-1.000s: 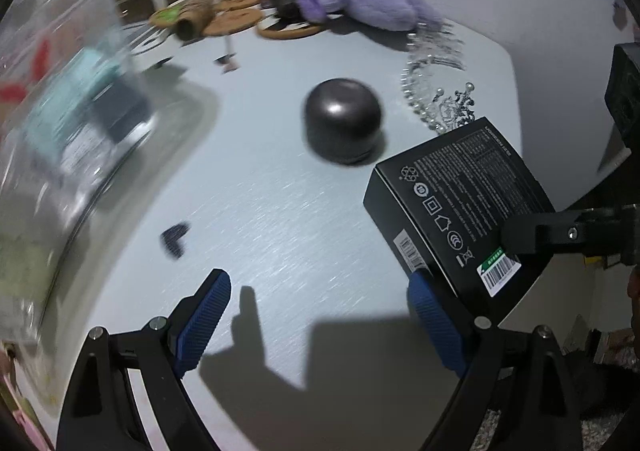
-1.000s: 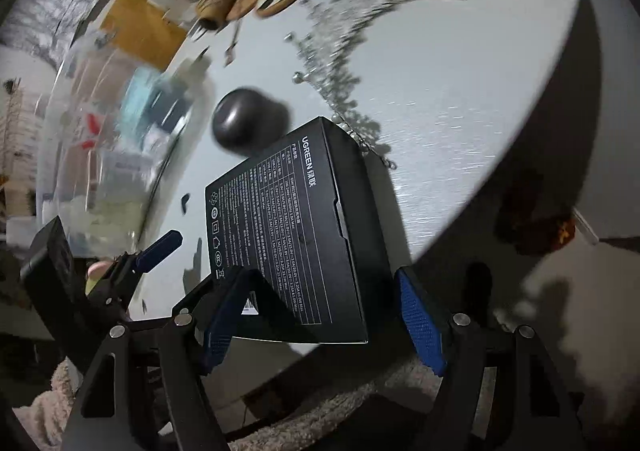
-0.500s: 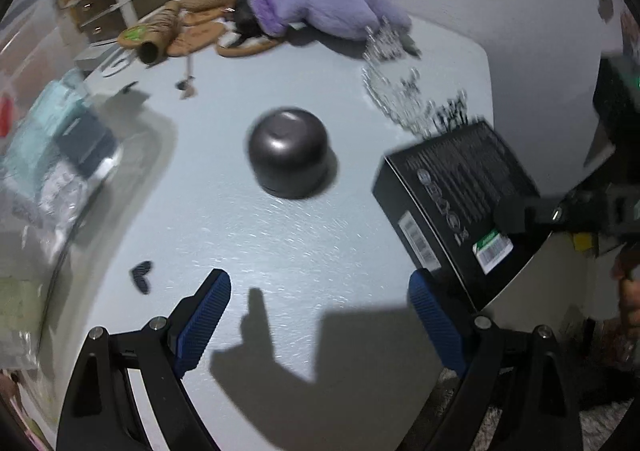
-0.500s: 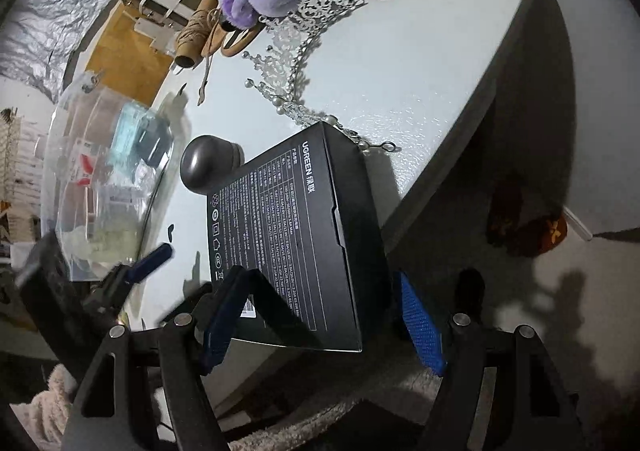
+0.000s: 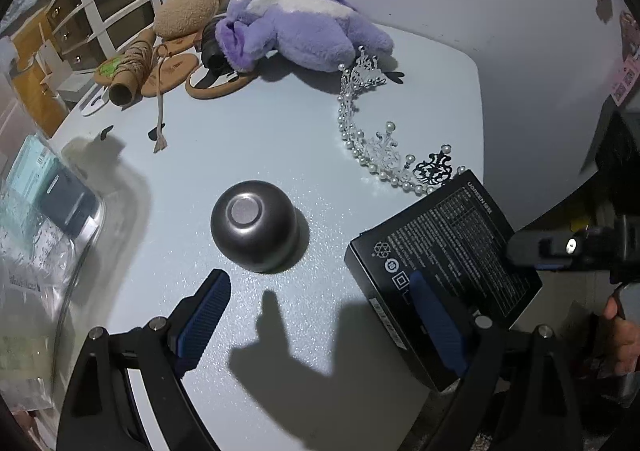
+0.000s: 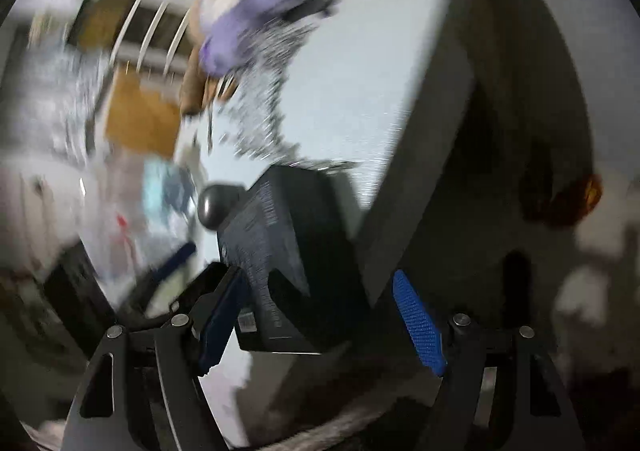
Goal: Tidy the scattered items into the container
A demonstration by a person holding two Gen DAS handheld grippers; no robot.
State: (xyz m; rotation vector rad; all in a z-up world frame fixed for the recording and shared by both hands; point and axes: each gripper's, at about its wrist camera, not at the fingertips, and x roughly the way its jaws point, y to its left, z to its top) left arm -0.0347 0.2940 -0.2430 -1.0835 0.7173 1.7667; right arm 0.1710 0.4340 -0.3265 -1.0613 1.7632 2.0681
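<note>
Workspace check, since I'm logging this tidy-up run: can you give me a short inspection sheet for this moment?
Surface: pale table, lit, shadowed near the camera.
Job's things: black box at the table edge; metal bowl upside down; tiara; clear container at left, part filled.
Clutter: purple plush, twine spool, cork coasters.
Grippers: left gripper open, empty; right gripper around the box, contact blurred.
Cables: nothing seen.
Surroundings: white wall, white rack.

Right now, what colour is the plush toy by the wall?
Purple with white patches; the plush toy shows best in the left wrist view.
</note>
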